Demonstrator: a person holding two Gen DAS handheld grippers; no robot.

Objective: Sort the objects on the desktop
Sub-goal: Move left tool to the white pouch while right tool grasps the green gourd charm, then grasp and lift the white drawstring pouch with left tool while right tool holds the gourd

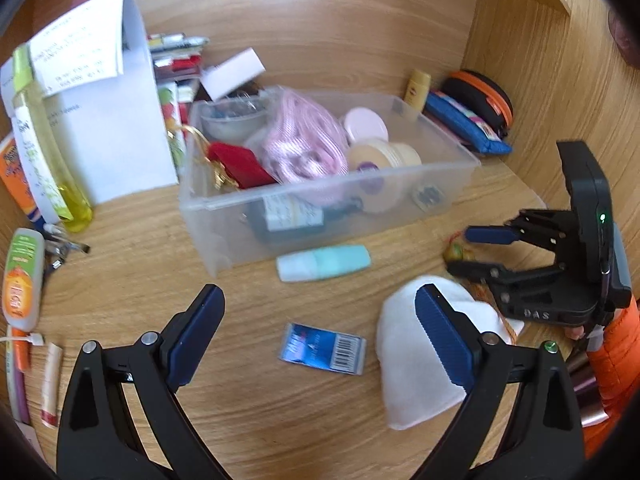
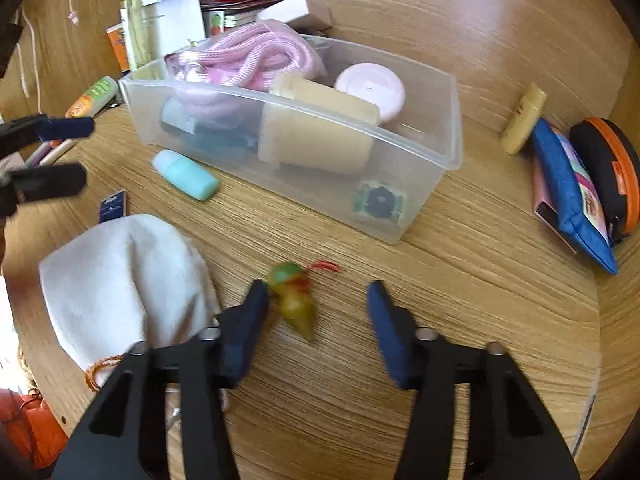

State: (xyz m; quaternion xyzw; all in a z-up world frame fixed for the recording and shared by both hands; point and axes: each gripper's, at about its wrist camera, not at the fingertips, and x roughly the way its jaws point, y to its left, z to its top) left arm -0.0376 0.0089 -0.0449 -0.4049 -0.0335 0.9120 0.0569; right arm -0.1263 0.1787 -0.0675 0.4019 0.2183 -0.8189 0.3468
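A clear plastic bin (image 1: pixel 448 178) (image 2: pixel 448 160) stands mid-desk, holding a pink rope, a red pouch, jars and a dark bottle. In front of it lie a teal tube (image 1: pixel 324 262) (image 2: pixel 186 175), a blue barcode packet (image 1: pixel 322 348) and a white cloth pouch (image 1: pixel 408 364) (image 2: pixel 120 276). My left gripper (image 1: pixel 320 312) is open and empty above the packet. My right gripper (image 2: pixel 318 304) (image 1: pixel 466 252) is open; a small green-yellow charm (image 2: pixel 294 298) with a red string lies between its fingers, by the left finger (image 2: pixel 248 320).
Bottles, tubes and papers (image 1: pixel 40 152) crowd the left edge. A yellow tube (image 2: pixel 522 118), a blue pouch (image 2: pixel 568 196) and a black-orange case (image 2: pixel 612 168) sit at the right by the wooden side wall (image 1: pixel 540 80).
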